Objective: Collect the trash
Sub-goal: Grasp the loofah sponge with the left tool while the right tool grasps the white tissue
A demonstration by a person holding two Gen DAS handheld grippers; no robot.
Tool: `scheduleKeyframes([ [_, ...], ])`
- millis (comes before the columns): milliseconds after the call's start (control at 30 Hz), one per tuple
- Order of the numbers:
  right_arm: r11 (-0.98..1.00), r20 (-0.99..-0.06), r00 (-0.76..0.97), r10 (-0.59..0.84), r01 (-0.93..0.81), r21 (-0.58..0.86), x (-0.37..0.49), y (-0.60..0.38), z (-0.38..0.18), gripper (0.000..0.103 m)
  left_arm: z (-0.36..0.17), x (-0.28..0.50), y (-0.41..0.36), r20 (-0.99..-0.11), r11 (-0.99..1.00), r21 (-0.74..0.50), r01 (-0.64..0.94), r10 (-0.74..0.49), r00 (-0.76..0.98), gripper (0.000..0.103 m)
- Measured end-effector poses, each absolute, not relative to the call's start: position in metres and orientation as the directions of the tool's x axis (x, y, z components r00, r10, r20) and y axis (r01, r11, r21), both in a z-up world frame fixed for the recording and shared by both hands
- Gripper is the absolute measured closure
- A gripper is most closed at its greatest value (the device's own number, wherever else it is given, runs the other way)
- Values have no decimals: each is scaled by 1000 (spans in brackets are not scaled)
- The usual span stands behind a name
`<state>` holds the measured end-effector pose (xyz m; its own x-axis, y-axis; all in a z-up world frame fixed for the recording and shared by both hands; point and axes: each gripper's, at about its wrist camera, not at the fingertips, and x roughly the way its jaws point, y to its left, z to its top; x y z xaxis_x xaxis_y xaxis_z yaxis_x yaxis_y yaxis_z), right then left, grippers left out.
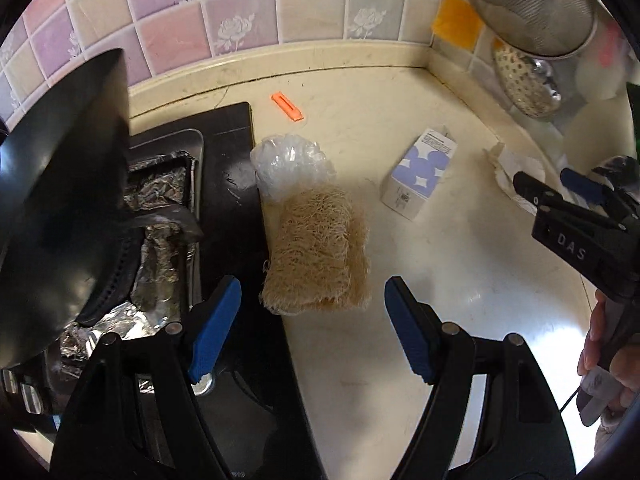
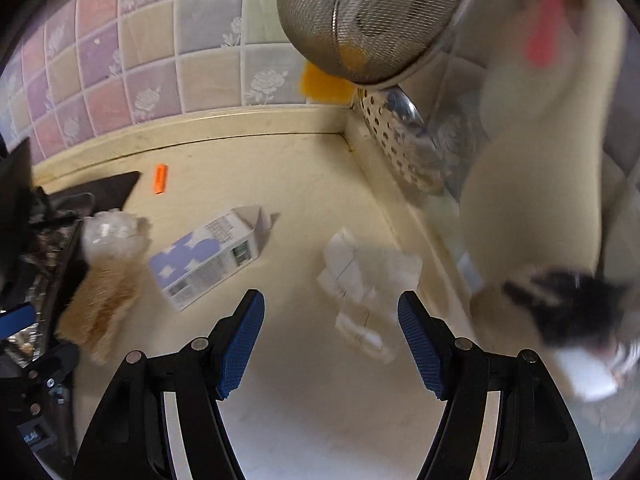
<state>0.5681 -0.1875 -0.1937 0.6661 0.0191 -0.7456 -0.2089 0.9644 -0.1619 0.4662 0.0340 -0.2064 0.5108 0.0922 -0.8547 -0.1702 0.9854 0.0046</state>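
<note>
Trash strewn on the table (image 1: 460, 280)

Both tools gape empty: left tool (image 1: 312, 328) above the loofah (image 1: 316, 248), right tool (image 2: 331, 344) over crumpled paper (image 2: 360, 280), beside the carton (image 2: 208, 256).

A cream, glossy stone tabletop (image 1: 460, 240) fills the corner of a kitchen, scuffed and stained, with a raised cream ledge along its back edge. Above that ledge rises a wall of pastel square tiles (image 1: 240, 12) in pink, lilac, beige and pale green, some printed with white roses. Left of the tabletop's open middle sits a black glass stove top (image 1: 228, 160). Soft light glints off the tabletop.
</note>
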Motion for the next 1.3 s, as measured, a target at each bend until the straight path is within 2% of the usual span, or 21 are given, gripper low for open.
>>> scheduleKeyframes([
  [233,926,-738,668,-96,-211,-312,599,-160,-219,33,-219,487,25,-861,982,52,-182,137,490,31],
  [333,934,-757,646,-103,-199,-297,613,-161,-228,33,-222,494,24,-865,978,55,-200,147,480,31],
  [400,947,-794,598,-108,-181,-265,625,-167,-238,33,-223,496,24,-867,978,52,-204,146,477,36],
  [433,954,-808,580,-101,-173,-244,630,-170,-243,33,-224,498,23,-870,978,55,-201,146,470,45],
  [500,955,-798,595,-95,-172,-242,631,-170,-246,33,-226,499,22,-872,979,59,-197,146,468,47],
  [533,952,-797,596,-98,-176,-249,631,-168,-248,38,-225,498,22,-868,979,59,-195,147,474,51],
  [567,948,-795,600,-93,-191,-256,630,-164,-250,55,-224,497,21,-865,979,60,-195,149,480,56],
  [600,946,-800,593,-93,-197,-256,630,-163,-253,67,-223,496,21,-862,979,61,-196,151,484,60],
  [633,944,-794,600,-98,-197,-265,630,-161,-254,68,-223,496,22,-862,979,58,-195,148,485,71],
  [767,950,-794,603,-76,-198,-241,628,-161,-256,72,-221,491,21,-852,979,63,-195,154,500,76],
  [1067,941,-795,606,29,-284,-182,572,-151,-239,77,-211,458,23,-854,984,10,-176,100,511,78],
  [1300,949,-793,589,153,-312,-49,508,-148,-218,84,-189,410,24,-840,989,-63,-134,20,543,78],
])
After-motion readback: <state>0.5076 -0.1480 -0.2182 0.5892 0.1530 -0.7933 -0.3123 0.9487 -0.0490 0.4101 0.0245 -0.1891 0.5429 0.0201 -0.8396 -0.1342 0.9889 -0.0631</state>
